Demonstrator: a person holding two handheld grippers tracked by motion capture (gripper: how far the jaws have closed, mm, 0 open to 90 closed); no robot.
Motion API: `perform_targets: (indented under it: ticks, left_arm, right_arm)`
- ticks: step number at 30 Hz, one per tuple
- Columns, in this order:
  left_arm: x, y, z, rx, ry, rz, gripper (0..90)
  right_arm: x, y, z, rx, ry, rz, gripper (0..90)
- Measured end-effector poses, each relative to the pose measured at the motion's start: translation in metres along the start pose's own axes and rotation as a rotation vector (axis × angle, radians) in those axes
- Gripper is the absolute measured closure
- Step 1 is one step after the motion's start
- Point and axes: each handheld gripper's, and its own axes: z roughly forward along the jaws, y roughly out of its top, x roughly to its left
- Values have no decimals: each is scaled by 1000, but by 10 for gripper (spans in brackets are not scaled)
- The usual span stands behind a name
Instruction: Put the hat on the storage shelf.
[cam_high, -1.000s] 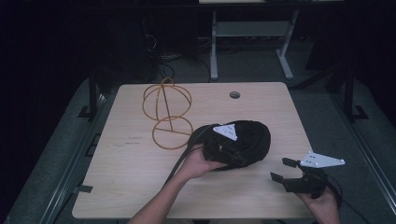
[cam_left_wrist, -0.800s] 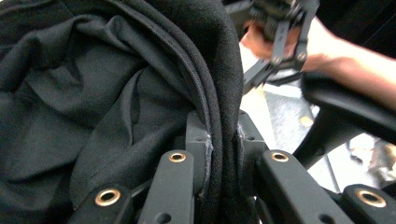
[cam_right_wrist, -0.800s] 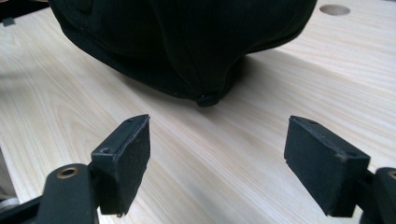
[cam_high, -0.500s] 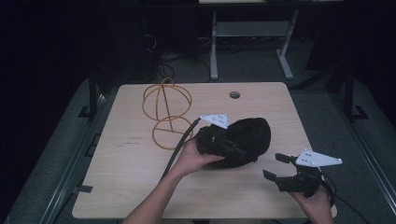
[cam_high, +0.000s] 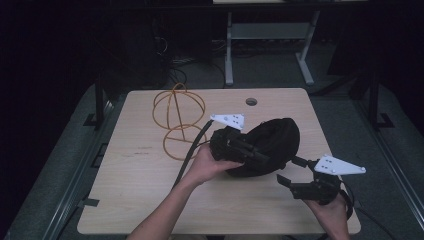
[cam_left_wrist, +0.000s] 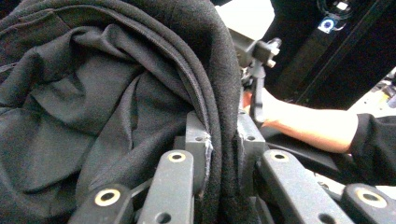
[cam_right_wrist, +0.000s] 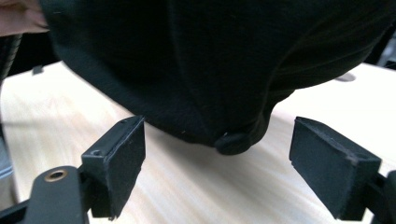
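Black cap held off the wooden table by the left gripper; right gripper stands open beside it.

The left gripper's jaws are clamped on the cap's edge, fabric pinched tight between them in the left gripper view. The cap hangs over the table's middle, crown toward the right gripper, whose pads sit wide apart with the cap's top button between them, untouched. An orange wire stand rests on the table behind, apart from the cap.
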Motion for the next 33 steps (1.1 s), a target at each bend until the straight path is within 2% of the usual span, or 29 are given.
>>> perform_targets:
  ticks: [5,10,13,19,21,24,33]
  left_arm:
    - [-4,7,0,-7,-19,12,794]
    - [-9,10,-1,-1,-25,33,794]
    - [-11,12,-2,-12,-33,29,794]
    - [-12,16,-2,-29,-45,40,794]
    - [-11,17,-3,-42,-51,36,794]
    - [-9,16,-5,-56,-58,27,793]
    - [0,8,-19,-135,-66,-16,787]
  right_arm:
    - [-2,4,1,-56,-32,8,213]
    - [-1,9,2,-97,-27,9,285]
    - [1,12,3,-127,-26,-3,331]
    - [3,16,5,-171,-11,-24,520]
    - [4,16,5,-184,3,-25,610]
    - [6,18,5,-188,5,-40,680]
    - [9,27,-4,-226,-5,-51,768]
